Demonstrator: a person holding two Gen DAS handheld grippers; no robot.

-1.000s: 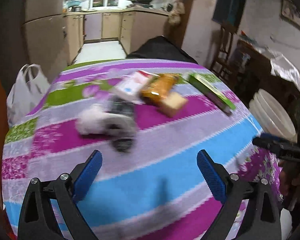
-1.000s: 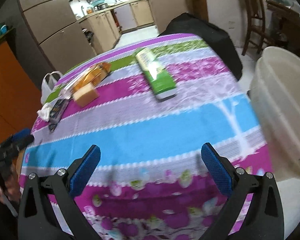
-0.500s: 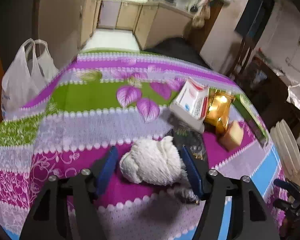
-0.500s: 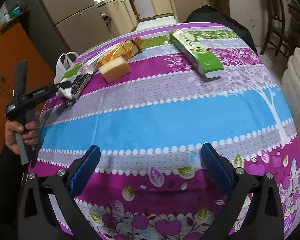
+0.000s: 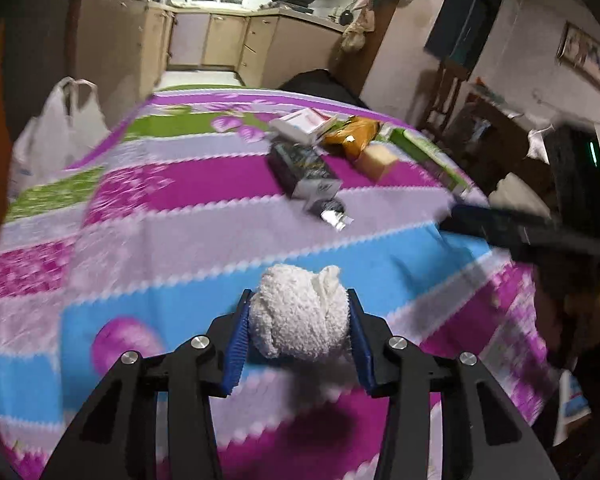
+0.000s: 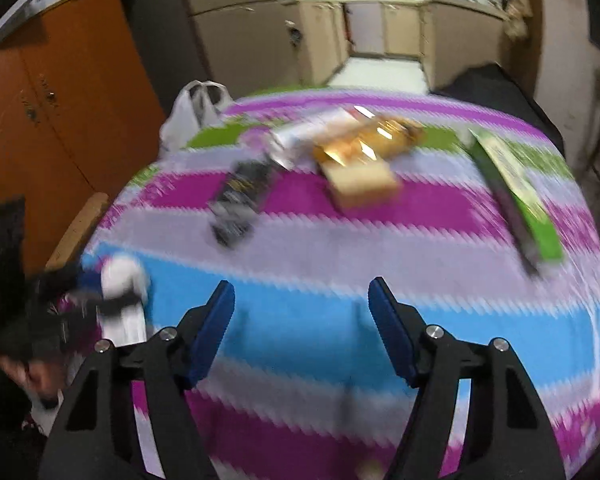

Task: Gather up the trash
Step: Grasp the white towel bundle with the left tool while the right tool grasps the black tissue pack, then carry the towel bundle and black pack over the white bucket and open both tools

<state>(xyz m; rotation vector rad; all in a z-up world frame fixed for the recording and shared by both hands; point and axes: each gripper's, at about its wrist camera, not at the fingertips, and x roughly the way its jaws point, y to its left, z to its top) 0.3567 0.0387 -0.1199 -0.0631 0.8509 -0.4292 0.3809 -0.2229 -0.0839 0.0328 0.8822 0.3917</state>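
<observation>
Black fingers (image 5: 204, 364), blue pads (image 5: 236, 340), silver screws.

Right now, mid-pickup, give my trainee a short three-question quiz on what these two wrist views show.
1. True or false: the left gripper is shut on the white crumpled wad.
2. What lies between the right gripper's pads? A) the green box B) nothing C) the tan block
3. Fill in: beyond the table's far left edge hangs a white plastic ____.

Key
1. True; both blue pads press on its sides, after the jaws have just been closing.
2. B; the jaws have just been closing, yet only the striped tablecloth shows between them.
3. bag
</observation>
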